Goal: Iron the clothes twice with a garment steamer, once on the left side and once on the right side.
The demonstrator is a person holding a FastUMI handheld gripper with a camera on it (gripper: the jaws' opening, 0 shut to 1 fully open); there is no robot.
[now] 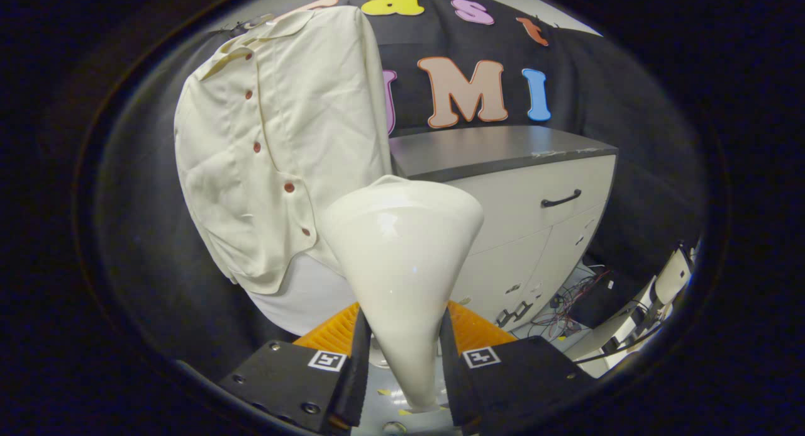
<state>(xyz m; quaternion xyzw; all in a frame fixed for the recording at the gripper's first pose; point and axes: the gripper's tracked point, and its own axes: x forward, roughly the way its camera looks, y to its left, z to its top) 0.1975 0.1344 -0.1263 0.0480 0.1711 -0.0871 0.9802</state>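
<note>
Steamer (402, 253) is being squeezed by the hand-held gripper (402, 367); it should be slid slowly down the shirt (277, 146).

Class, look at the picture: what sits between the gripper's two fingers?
In the gripper view, the glossy white cone-shaped garment steamer sits between the fingers of the gripper, both pressing its narrow neck.

Cabinet (534, 203) crowds right of shirt (277, 153); left side open.
</note>
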